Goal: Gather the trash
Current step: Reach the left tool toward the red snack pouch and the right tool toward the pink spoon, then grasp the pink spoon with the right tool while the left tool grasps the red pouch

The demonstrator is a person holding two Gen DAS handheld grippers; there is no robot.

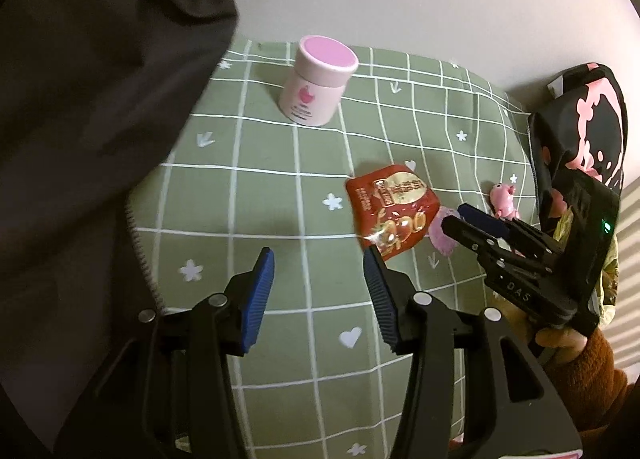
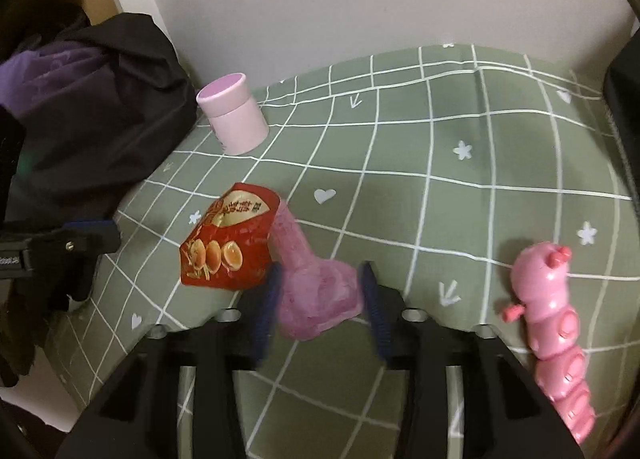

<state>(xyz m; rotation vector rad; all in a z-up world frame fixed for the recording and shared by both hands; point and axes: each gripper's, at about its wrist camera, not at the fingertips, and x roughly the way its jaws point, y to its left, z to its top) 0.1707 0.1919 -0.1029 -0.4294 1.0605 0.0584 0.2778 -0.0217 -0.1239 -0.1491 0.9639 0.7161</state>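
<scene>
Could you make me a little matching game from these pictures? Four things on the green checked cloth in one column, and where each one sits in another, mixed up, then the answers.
Things:
1. pink-lidded jar
2. red snack packet
3. pink crumpled wrapper
4. pink toy

Places:
A. between the fingers of the right gripper
B. far side of the cloth, next to the dark clothing
C. off to the right, alone on the cloth
D. overlapping the wrapper, on its left

Pairs: 1-B, 2-D, 3-A, 4-C

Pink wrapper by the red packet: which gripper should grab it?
Right. The right gripper already straddles the pink wrapper, jaws open. The left gripper hangs open over bare cloth, short of the red packet.
</scene>
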